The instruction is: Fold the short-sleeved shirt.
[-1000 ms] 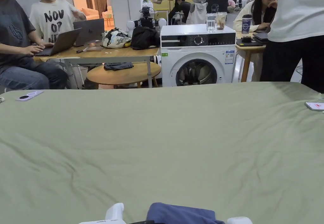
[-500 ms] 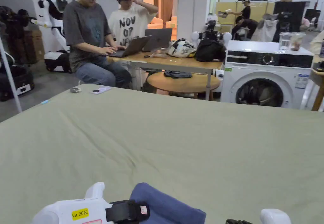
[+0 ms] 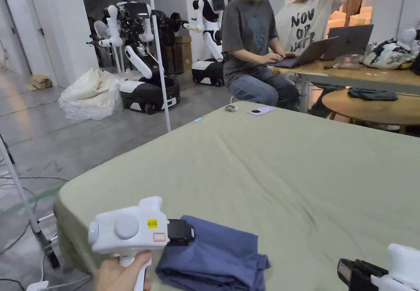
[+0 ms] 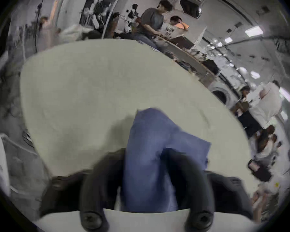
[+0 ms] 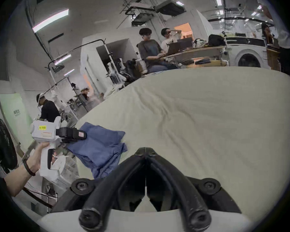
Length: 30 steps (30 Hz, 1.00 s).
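Note:
The blue short-sleeved shirt [image 3: 217,259] lies folded into a thick bundle near the front left corner of the green-covered table [image 3: 287,172]. My left gripper [image 3: 184,232] is at the shirt's left edge, shut on it. In the left gripper view the blue shirt [image 4: 149,152] runs between the two jaws of the left gripper [image 4: 144,152]. The right gripper view shows the left gripper [image 5: 80,134] on the shirt [image 5: 99,145]. My right gripper [image 5: 145,149] is shut and empty, to the right of the shirt above the table. It also shows low in the head view's right corner [image 3: 352,271].
Two people work on laptops at a desk [image 3: 352,72] beyond the table's far side. A white flat device [image 3: 261,110] and a small grey object [image 3: 231,108] lie at the far corner. A thin pole [image 3: 160,58], robots [image 3: 143,86] and cables stand on the floor to the left.
The head camera has swung left, so the picture has shifted. The left gripper and the shirt now show more fully, nearer the table's left front corner. The right gripper has come into the corner.

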Motion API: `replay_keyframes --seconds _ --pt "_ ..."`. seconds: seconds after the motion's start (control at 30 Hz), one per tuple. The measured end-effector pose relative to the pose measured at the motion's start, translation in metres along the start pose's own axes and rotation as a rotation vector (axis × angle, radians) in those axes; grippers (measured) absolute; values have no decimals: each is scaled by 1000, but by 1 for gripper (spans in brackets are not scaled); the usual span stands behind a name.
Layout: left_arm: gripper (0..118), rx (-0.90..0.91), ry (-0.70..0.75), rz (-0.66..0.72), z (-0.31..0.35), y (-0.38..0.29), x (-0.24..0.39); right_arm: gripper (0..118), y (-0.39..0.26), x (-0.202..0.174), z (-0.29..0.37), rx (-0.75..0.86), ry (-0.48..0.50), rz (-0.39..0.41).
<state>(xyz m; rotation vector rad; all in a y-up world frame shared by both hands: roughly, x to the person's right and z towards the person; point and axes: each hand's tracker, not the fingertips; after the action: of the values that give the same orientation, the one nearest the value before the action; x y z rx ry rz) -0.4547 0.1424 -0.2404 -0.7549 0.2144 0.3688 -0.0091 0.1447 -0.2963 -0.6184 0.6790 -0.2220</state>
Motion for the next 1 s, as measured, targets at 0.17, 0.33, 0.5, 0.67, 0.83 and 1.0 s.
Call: replay_keyframes --seconds 0.17,0.33,0.5,0.67,0.83,1.0 --pt "87 176 122 -146 29 7 20 0 2 12 16 18 2 8" --pt "87 379 -46 -200 85 6 91 0 14 34 56 99 -73 51" --pt "87 551 -245 -278 114 -5 193 0 20 60 124 223 -242 99" --pt "77 571 -417 -322 111 -17 276 0 17 86 202 368 -387 57" --pt "18 582 -509 -439 119 -39 332 0 9 98 256 441 -534 105" --pt "0 688 -442 -486 139 -64 351 0 0 92 278 478 -752 248"
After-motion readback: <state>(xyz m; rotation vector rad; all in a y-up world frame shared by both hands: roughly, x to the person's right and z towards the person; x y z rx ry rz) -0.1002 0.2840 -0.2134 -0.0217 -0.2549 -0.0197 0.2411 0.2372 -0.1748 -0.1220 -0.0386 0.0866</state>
